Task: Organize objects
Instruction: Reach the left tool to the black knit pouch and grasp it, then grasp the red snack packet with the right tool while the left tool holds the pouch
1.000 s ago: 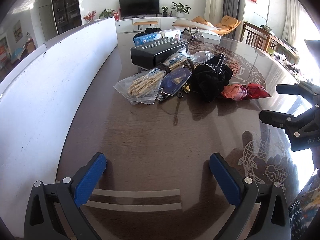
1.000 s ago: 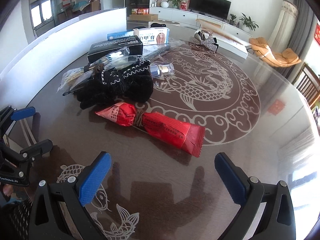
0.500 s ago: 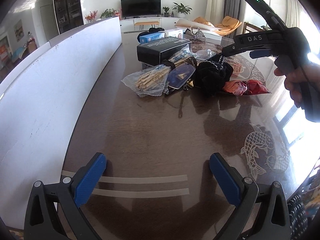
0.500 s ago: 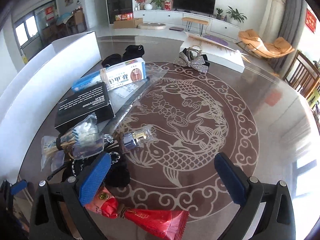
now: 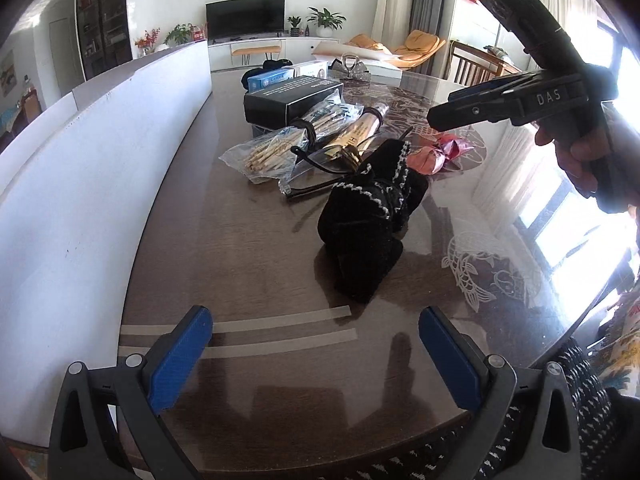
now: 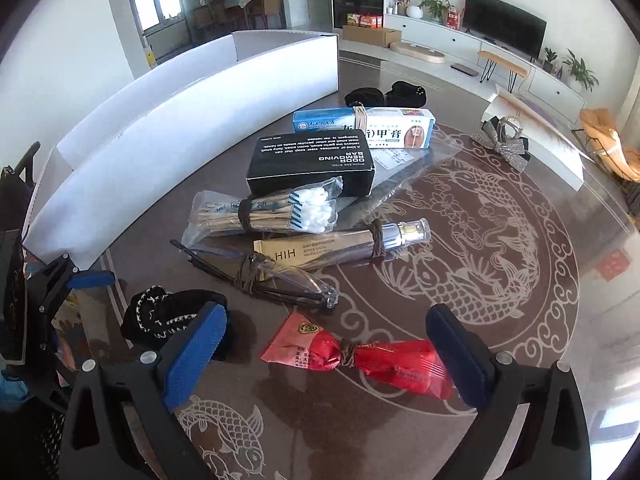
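Observation:
A black knitted glove [image 5: 368,236] lies nearest my left gripper [image 5: 316,356], which is open and empty low over the table; the glove also shows in the right wrist view [image 6: 168,320]. Behind it lie glasses [image 6: 280,280], a gold tube [image 6: 340,246], a swab bag [image 6: 264,212], a black box [image 6: 312,164] and a blue-white box [image 6: 364,126]. A red packet [image 6: 360,360] lies between the fingers of my right gripper [image 6: 328,356], which is open, empty and raised above the table. The right gripper shows in the left wrist view [image 5: 452,108].
A long white bin [image 6: 168,132] runs along the left edge of the round brown table [image 6: 520,320]. A silver bow clip [image 6: 502,144], a white flat box [image 6: 540,136] and dark items [image 6: 384,94] lie at the far side. Two tape strips [image 5: 280,332] mark the near table.
The left gripper has moved forward toward the glove. The right gripper has pulled back and lower, so the red packet now lies between its fingers. Both stay open.

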`<control>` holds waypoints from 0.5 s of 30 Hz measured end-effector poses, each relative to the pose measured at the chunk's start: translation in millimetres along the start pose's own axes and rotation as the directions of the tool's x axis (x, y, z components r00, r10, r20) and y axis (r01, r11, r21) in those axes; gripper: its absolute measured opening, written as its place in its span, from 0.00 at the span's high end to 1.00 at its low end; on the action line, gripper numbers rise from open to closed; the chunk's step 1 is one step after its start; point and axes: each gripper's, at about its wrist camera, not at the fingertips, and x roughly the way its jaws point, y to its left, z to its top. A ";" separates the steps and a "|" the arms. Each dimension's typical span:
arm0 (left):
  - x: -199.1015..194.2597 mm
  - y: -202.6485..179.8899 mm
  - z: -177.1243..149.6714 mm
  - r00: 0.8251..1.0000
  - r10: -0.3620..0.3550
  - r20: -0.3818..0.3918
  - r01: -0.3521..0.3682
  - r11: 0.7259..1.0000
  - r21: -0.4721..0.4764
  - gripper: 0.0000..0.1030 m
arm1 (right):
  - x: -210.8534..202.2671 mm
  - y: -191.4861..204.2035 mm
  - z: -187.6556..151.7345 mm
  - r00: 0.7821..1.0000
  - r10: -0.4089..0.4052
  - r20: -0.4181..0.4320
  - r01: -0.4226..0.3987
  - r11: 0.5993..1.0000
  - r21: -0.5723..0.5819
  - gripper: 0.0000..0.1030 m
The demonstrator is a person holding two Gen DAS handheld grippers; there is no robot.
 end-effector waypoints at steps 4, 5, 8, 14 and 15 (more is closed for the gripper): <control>-9.3 -20.2 25.5 0.997 -0.034 0.066 0.027 0.994 0.102 0.00 | -8.5 -20.9 -10.3 0.998 -0.061 -0.023 0.061 0.998 0.004 0.02; -6.4 -26.2 32.1 0.997 -0.027 0.077 0.016 0.991 0.134 0.00 | -10.7 -27.2 -12.5 0.998 -0.064 -0.023 0.065 0.998 0.027 0.02; 17.3 -39.4 50.7 0.998 0.032 0.048 -0.041 0.981 0.190 0.00 | -20.0 -40.6 -20.4 0.998 -0.065 -0.006 0.065 0.993 0.100 0.02; 32.4 -34.7 43.1 0.997 0.079 -0.011 -0.077 0.985 0.152 0.62 | -34.3 -44.1 -27.1 0.998 -0.035 -0.046 0.037 0.998 0.047 0.02; 25.6 -28.9 38.4 0.999 0.052 -0.004 -0.051 0.992 0.112 0.62 | -34.1 -40.3 -27.3 0.997 -0.027 -0.074 0.027 1.000 -0.004 0.02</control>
